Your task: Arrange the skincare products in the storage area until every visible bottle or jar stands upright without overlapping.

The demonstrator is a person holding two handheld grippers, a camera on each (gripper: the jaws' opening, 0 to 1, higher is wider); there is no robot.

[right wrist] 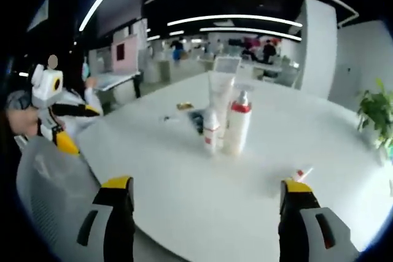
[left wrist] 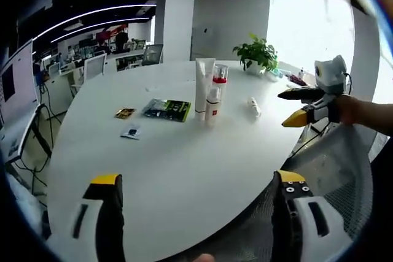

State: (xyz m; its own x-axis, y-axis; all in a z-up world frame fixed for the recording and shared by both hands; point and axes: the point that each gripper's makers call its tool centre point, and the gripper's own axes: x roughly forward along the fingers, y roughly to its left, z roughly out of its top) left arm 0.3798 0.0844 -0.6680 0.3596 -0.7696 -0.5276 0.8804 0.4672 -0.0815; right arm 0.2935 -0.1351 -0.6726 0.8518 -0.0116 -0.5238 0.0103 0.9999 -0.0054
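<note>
Frame centre: tube [left wrist: 204, 86], red-capped bottle [left wrist: 219, 88] and small bottle [right wrist: 211, 131] stand upright; small tube [left wrist: 253, 107] lies flat, undone; left gripper [left wrist: 196, 197] and right gripper [right wrist: 209, 204] wide open, empty.

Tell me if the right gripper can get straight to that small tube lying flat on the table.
Probably yes. The right gripper is open, and the small tube lies on bare table just past one of its fingers, apart from the standing bottles. Nothing sits between them.

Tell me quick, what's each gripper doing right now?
Left gripper: open, holding nothing, above the table edge.
Right gripper: open, holding nothing.
</note>
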